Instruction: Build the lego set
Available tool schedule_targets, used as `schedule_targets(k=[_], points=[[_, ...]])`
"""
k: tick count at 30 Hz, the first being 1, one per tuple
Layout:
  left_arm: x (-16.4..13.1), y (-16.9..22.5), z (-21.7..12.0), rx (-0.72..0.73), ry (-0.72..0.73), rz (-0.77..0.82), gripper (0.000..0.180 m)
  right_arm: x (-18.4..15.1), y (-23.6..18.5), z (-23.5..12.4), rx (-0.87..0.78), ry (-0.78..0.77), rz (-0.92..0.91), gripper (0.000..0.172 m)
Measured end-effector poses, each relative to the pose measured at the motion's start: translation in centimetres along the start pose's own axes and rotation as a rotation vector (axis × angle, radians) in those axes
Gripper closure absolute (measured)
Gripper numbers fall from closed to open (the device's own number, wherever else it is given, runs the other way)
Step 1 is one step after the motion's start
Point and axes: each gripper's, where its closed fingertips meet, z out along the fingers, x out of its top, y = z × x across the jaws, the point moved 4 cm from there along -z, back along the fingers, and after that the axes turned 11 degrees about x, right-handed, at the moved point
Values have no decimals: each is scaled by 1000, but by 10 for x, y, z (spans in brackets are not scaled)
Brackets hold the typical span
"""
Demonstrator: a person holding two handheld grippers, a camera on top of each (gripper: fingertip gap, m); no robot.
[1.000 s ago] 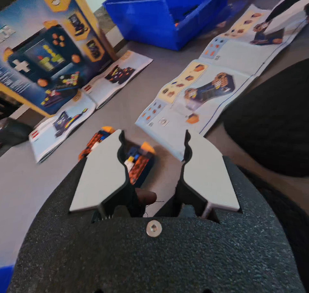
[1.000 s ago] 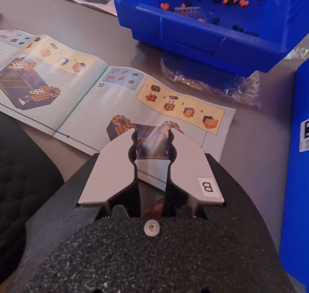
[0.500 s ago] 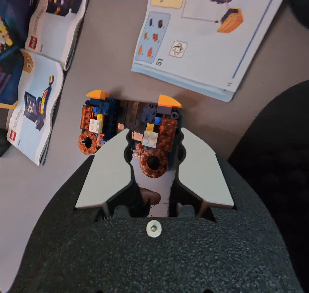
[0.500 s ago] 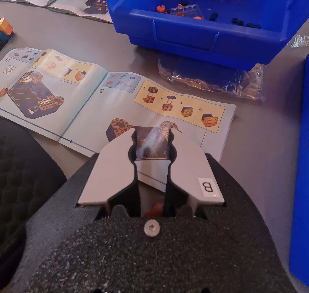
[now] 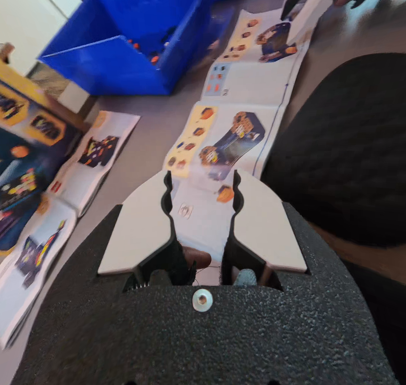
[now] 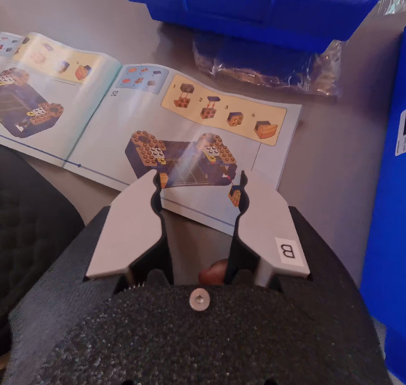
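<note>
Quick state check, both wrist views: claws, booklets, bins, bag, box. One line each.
Left claw: open, nothing held, above the open booklet.
Right claw: open, nothing held.
Open booklet: spread flat on table.
Two smaller booklets: closed, flat.
Blue bin: open-topped, small pieces inside.
Clear bag: crumpled, against bin.
Toy box: upright.

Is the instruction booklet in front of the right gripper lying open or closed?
Open: the instruction booklet lies spread flat on the grey table, two facing pages showing either side of its centre fold.
</note>
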Motion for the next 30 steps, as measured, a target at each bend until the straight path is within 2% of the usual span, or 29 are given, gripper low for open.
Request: schedule_targets(k=[2,7,12,18,20,22,26,30], points=[[5,12,18,-19,-16,16,128,-1,2,0,-66,-29,8,97],[-2,28,38,-57,-42,1,130,-1,-1,3,-118,-59,-17,103],[-5,33,40,-65,-25,-20,131,1,-12,6,-112,-71,-63,133],[-3,31,37,-53,3,-27,131,12,-17,4,-203,-40,-175,142],[-3,30,37,-54,9,-35,131,18,-23,3,-176,-7,-190,161],[-1,31,36,-57,14,-35,131,19,-29,3,-156,-5,-215,172],[-1,33,35,-54,17,-16,131,14,-32,9,-151,-50,-250,172],[5,28,33,-32,59,-57,130,24,-46,7,-80,36,-270,172]])
